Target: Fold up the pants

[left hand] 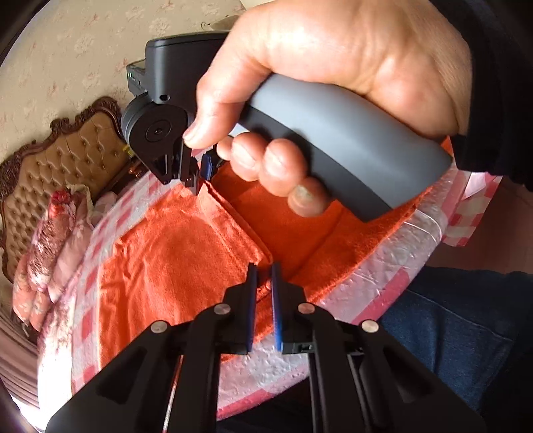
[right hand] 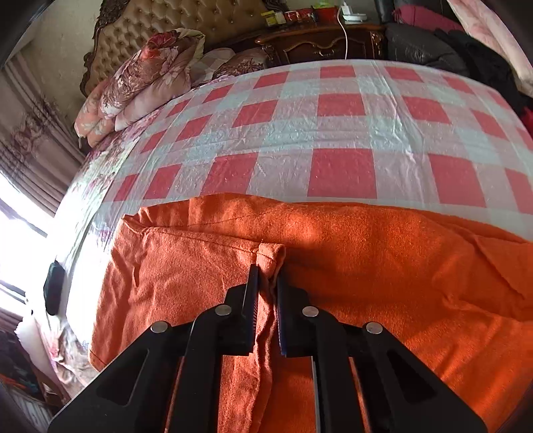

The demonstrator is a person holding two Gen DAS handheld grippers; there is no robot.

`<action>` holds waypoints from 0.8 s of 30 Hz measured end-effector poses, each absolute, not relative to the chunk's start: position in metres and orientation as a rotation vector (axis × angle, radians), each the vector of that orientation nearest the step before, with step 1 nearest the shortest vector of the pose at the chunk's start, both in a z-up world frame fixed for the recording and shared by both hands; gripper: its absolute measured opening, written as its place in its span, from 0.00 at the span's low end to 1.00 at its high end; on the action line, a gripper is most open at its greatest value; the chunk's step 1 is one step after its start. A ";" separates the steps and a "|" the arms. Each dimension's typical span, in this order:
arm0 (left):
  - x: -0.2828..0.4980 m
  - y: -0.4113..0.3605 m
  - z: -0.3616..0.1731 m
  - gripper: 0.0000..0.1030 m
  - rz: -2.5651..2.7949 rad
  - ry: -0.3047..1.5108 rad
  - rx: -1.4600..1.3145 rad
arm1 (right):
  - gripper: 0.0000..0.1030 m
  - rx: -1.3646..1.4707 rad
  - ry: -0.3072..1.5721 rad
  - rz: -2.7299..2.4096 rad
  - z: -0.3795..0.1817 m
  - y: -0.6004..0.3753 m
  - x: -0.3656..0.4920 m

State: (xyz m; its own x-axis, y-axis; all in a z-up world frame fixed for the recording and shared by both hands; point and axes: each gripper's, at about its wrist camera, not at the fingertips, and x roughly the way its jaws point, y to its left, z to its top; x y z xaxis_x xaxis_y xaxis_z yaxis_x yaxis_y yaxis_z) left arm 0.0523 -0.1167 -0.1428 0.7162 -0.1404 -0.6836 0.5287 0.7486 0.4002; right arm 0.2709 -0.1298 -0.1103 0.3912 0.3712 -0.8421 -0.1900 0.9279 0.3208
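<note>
The orange pants (left hand: 173, 253) lie on the red and white checked bed cover (left hand: 366, 286), also seen in the right wrist view (right hand: 383, 253). My left gripper (left hand: 264, 266) is shut on an edge of the pants near the bed's front edge. My right gripper (right hand: 267, 266) is shut on a folded corner of the pants and holds it slightly raised. In the left wrist view the right gripper (left hand: 200, 173) and the hand holding it (left hand: 333, 66) hover over the far part of the pants.
A floral quilt (right hand: 143, 73) is piled at the tufted headboard (right hand: 160, 20). A dark wooden nightstand (right hand: 326, 43) with small items stands behind the bed. The checked cover (right hand: 333, 126) stretches beyond the pants. A bright window (right hand: 16, 226) is at the left.
</note>
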 end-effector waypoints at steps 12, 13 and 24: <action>0.083 0.043 -0.099 0.14 -0.056 0.734 -0.006 | 0.34 -0.012 0.944 0.261 -0.075 -0.102 0.211; 0.093 0.055 -0.111 0.14 -0.041 0.806 -0.017 | 0.36 -0.030 0.950 0.267 -0.079 -0.092 0.204; 0.144 0.114 -0.093 0.63 0.117 0.797 0.071 | 0.50 -0.161 1.038 0.260 -0.115 -0.062 0.189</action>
State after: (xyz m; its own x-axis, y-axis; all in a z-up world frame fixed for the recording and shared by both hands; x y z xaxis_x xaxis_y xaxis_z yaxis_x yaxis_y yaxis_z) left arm 0.1438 0.1145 -0.0930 0.6931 0.1316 -0.7087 -0.0778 0.9911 0.1079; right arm 0.1888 -0.0623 -0.1145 0.4808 0.1363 -0.8661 -0.2882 0.9575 -0.0093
